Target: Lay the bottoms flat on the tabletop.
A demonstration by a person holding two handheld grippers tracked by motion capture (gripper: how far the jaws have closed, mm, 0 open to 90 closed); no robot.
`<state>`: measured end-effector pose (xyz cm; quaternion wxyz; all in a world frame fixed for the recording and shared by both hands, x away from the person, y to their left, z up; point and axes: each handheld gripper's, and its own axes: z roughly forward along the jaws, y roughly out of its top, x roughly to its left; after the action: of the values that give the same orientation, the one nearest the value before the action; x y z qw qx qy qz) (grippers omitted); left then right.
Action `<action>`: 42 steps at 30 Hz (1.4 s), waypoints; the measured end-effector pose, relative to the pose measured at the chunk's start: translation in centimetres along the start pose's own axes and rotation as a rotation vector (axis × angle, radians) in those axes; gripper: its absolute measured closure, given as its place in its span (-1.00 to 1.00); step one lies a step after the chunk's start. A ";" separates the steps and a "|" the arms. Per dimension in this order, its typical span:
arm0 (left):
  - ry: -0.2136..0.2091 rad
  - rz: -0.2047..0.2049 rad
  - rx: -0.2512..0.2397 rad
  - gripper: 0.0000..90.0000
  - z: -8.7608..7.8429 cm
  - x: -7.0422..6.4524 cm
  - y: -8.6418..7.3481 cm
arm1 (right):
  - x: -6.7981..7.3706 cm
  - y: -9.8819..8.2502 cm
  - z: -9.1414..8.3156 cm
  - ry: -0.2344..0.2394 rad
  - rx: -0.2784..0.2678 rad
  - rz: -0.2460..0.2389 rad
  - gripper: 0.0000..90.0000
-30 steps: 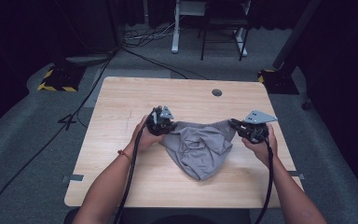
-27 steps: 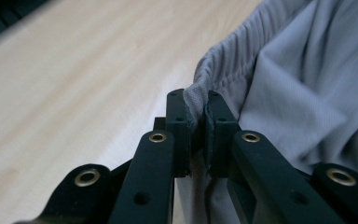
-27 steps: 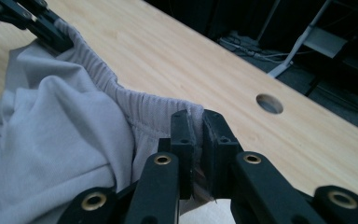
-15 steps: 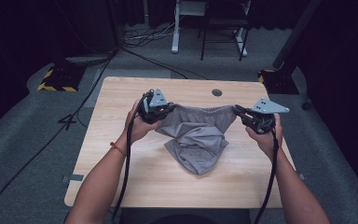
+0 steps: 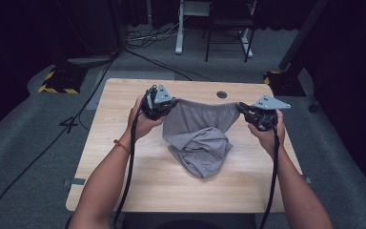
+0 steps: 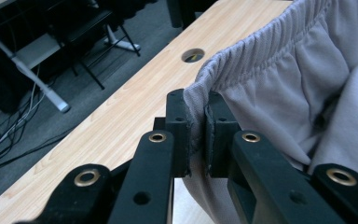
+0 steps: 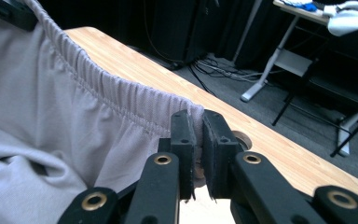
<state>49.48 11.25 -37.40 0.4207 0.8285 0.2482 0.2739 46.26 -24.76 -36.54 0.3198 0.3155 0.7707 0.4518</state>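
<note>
A pair of grey shorts (image 5: pixel 199 136) hangs by its elastic waistband (image 5: pixel 202 103) between the two grippers, above the wooden table (image 5: pixel 124 143). The lower part of the shorts lies crumpled on the tabletop. My left gripper (image 5: pixel 167 106) is shut on the waistband's left end, and its pads pinch the gathered elastic (image 6: pixel 196 116). At the right end my right gripper (image 5: pixel 244 109) is shut on the waistband (image 7: pixel 121 100) in the same way (image 7: pixel 196 123). The waistband is stretched nearly straight between the two.
A round cable hole (image 5: pixel 221 94) sits in the table near its far edge, just behind the shorts. Beyond the table stand a white desk leg (image 5: pixel 178 28) and a chair (image 5: pixel 228 24), with cables on the grey floor (image 5: pixel 38 143).
Both grippers have risen and drawn apart, lifting the waistband off the table and stretching it out. More of the shorts now hangs in the air.
</note>
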 end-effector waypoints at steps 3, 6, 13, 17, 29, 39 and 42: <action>0.027 -0.030 0.001 0.84 1.1 0.5 -0.1 | -0.4 0.1 1.3 -0.015 0.012 0.005 0.88; 0.057 -0.045 0.014 0.84 2.2 1.0 -0.3 | -0.8 0.2 2.8 -0.030 0.030 0.010 0.87; 0.147 -0.081 0.088 0.84 5.2 2.2 -1.1 | -1.6 0.2 6.7 -0.056 0.080 0.029 0.87; 0.187 -0.106 0.121 0.84 6.0 3.0 -1.6 | -1.4 0.4 8.8 -0.070 0.102 0.032 0.87; 0.166 -0.140 0.196 0.04 7.7 2.0 -3.3 | -0.2 -1.0 11.6 -0.014 0.205 0.057 0.28; -0.237 -0.013 0.156 -0.32 6.7 -5.5 -2.7 | 1.8 -4.7 6.7 0.192 0.292 -0.007 0.23; -0.277 -0.009 0.187 -0.26 7.3 -6.7 -3.2 | 2.7 -5.8 6.4 0.236 0.338 -0.027 0.22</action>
<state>48.85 4.51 -45.37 0.3732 0.8927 0.2159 0.1312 48.55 -21.80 -44.79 0.1756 0.2992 0.8719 0.3456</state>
